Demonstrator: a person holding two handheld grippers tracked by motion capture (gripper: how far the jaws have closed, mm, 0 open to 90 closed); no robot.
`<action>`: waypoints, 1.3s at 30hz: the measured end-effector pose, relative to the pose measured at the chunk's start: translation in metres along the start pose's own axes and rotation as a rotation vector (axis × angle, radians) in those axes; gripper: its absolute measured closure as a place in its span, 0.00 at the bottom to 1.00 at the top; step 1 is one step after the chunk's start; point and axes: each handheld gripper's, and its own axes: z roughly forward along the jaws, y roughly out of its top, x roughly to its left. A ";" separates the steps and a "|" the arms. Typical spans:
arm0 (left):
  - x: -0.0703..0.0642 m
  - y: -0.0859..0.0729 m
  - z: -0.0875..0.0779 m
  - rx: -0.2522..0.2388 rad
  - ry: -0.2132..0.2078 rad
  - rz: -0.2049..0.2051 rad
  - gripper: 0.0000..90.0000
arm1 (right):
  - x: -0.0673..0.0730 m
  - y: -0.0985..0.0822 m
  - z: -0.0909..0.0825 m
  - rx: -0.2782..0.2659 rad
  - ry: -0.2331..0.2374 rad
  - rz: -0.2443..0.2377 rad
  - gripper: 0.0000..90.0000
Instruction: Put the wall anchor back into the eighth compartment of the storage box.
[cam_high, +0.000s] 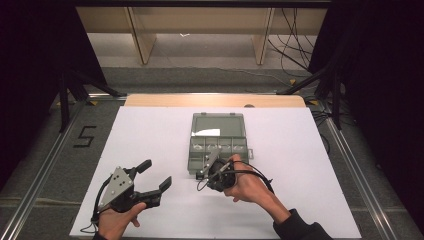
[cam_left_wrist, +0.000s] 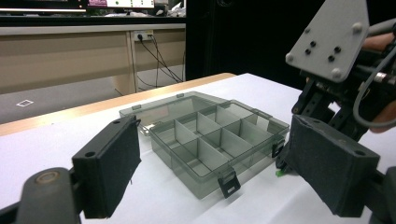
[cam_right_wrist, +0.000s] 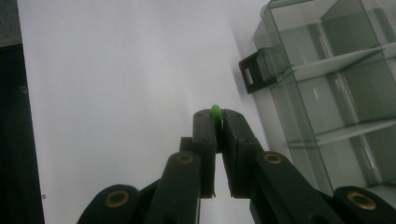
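A clear grey compartment box (cam_high: 218, 146) lies open in the middle of the white table, its lid (cam_high: 218, 125) flat behind it. In the right gripper view my right gripper (cam_right_wrist: 217, 117) is shut on a small green piece (cam_right_wrist: 215, 111), which pokes out between the jaw tips. It hovers by the box's front left corner (cam_right_wrist: 327, 93), beside a black latch (cam_right_wrist: 254, 70). In the high view the right gripper (cam_high: 201, 173) sits at the box's near edge. My left gripper (cam_high: 156, 174) stands open with nothing between its pads (cam_left_wrist: 112, 168), to the left of the box (cam_left_wrist: 205, 135). The green piece (cam_left_wrist: 279, 172) shows low beside the box.
White sheet (cam_high: 150, 130) covers the table top; a wooden strip (cam_high: 215, 100) shows at its far edge. Beyond stand wooden furniture legs (cam_high: 142, 42) and loose cables (cam_high: 290, 50) on the floor. Black stand legs (cam_high: 95, 85) flank the table's far corners.
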 end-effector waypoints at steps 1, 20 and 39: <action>0.000 0.000 0.000 -0.001 0.001 -0.002 0.19 | -0.001 -0.001 -0.002 -0.006 -0.003 0.001 0.94; 0.000 0.000 -0.001 0.000 0.003 -0.006 0.19 | -0.015 -0.026 -0.038 -0.062 -0.064 0.046 0.94; 0.000 0.000 0.000 0.001 0.004 -0.009 0.19 | -0.037 -0.047 -0.058 -0.080 -0.145 0.122 0.94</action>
